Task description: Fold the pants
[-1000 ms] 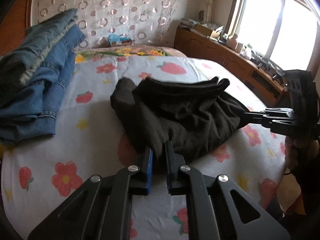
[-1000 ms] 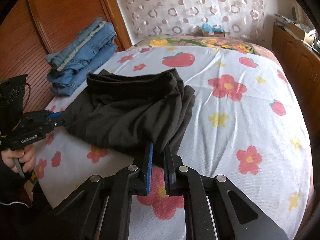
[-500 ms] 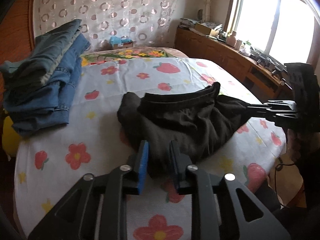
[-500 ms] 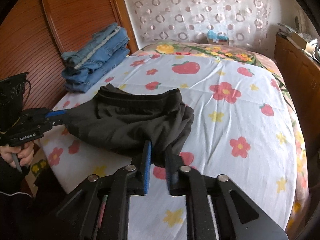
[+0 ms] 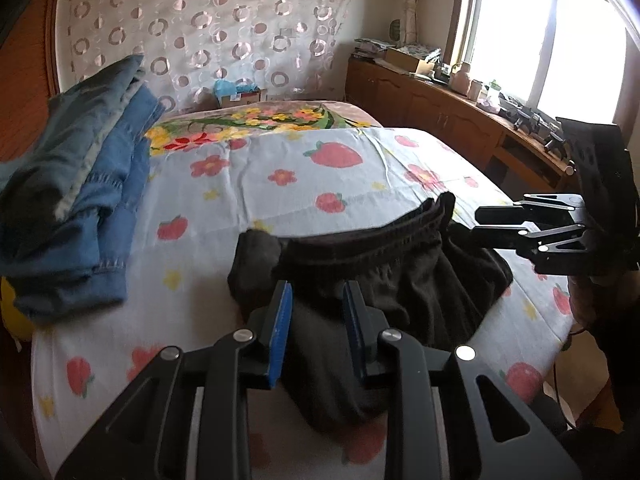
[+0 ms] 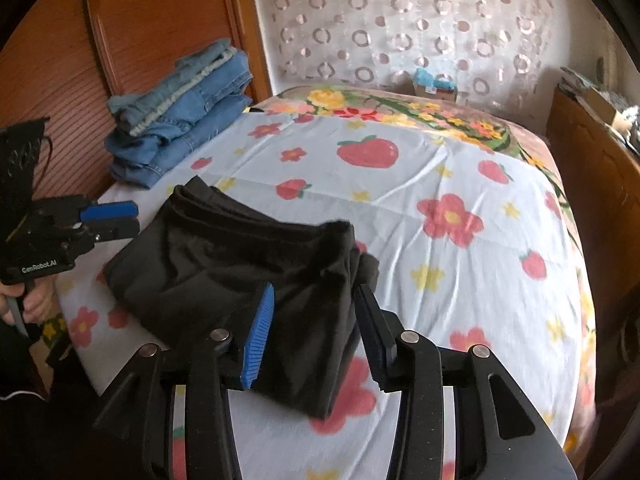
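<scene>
Right gripper (image 6: 314, 320), pinched a second ago, is opening; left gripper (image 5: 318, 316) now spread; black pants (image 6: 224, 256) released

Bright daylight glares through the window (image 5: 532, 36); fisheye edges curve and darken.

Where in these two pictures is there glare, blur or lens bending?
Left wrist view: the window is blown out white, the jeans at the left edge are soft, and the cabinet line bows. Right wrist view: light is even with no glare, the black pants look smeared at their far edge, and the corners go dark.
</scene>
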### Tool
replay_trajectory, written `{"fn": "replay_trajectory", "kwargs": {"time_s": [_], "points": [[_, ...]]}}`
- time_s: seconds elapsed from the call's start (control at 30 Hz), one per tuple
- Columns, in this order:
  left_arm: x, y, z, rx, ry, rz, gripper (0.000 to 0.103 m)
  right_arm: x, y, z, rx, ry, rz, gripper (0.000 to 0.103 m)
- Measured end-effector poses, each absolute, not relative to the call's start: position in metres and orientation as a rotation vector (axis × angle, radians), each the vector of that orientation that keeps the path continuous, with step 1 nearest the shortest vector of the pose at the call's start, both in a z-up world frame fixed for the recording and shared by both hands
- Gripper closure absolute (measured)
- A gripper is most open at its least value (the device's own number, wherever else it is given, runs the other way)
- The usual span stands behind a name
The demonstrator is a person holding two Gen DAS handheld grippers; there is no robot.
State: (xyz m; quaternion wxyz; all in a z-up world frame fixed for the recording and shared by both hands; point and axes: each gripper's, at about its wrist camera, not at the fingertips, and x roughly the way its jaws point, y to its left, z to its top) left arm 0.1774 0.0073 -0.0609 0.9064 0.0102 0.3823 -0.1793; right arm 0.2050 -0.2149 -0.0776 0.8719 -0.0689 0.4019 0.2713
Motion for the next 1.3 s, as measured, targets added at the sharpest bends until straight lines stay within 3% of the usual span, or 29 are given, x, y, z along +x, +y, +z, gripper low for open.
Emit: {"fn": "replay_trajectory", "kwargs": {"time_s": [0.7,0.8,1.0,1.17,1.3], "points": [[0.224,0.004,-0.094,0.051,0.877,-0.387,0.077,0.257,-0.2,-0.108,-0.154,0.914,0.586,0.061],[0.22,0.005,-0.09,0.038,0.856,-0.407,0.087,0.258,-0.201,-0.109,-0.146,0.914,0.587,0.061],[0.216,0.01,-0.065,0.005,0.776,-0.414,0.093,0.256,-0.202,-0.107,-0.139,0.902,0.579,0.061],[0.224,0.016,-0.063,-0.009,0.773,-0.378,0.092,0.255,-0.205,-0.103,-0.143,0.881,0.545,0.061],[0.227,0.016,-0.074,-0.007,0.829,-0.362,0.085,0.261,-0.211,-0.108,-0.128,0.903,0.511,0.061]]}}
